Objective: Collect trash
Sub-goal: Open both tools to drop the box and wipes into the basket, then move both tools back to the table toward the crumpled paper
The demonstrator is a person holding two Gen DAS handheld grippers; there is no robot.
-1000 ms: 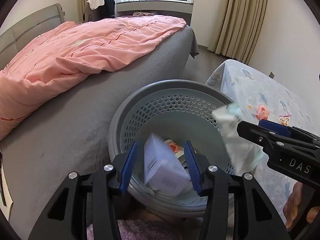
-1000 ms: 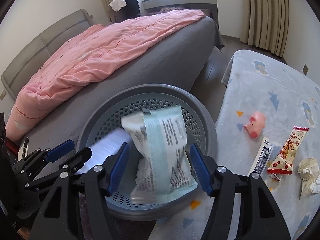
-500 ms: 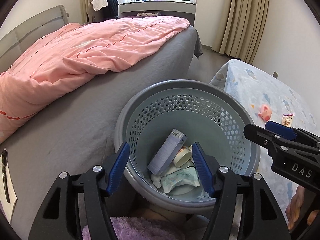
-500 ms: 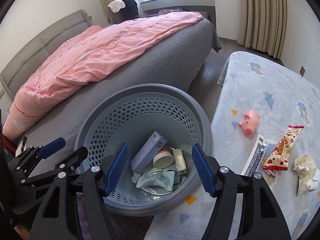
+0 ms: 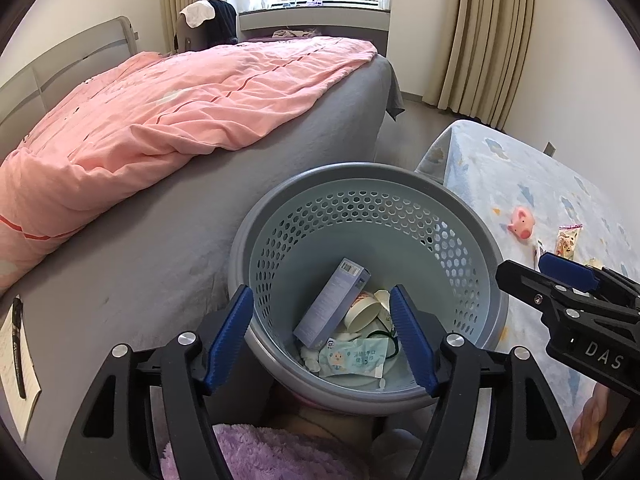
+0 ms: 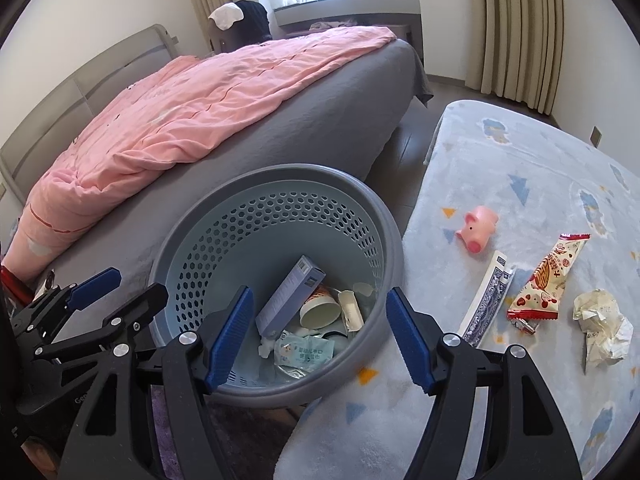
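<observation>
A grey perforated basket (image 5: pixel 472 216) (image 6: pixel 384 216) stands between the bed and a low table. Inside lie a lilac box (image 5: pixel 332 300) (image 6: pixel 290 298), a paper cup (image 5: pixel 362 312) (image 6: pixel 320 310) and a pale green wipes packet (image 5: pixel 356 358) (image 6: pixel 306 352). My left gripper (image 5: pixel 322 338) is open and empty above the basket's near rim. My right gripper (image 6: pixel 318 334) is open and empty above the basket. On the table lie a red snack wrapper (image 6: pixel 550 276), a crumpled paper (image 6: pixel 602 318) and a blue-patterned packet (image 6: pixel 486 298).
A pink pig toy (image 6: pixel 478 228) (image 5: pixel 522 226) sits on the blue-patterned table cloth (image 6: pixel 520 160). The bed (image 5: pixel 168 248) with a pink duvet (image 5: pixel 160 120) fills the left. A notepad with a pen (image 5: pixel 18 354) lies on the bed's near edge. A purple fluffy rug (image 5: pixel 272 452) lies below.
Both grippers let go of their items, which dropped into the basket: the lilac box from the left, the wipes packet from the right. Both grippers then drew back slightly, jaws open.
</observation>
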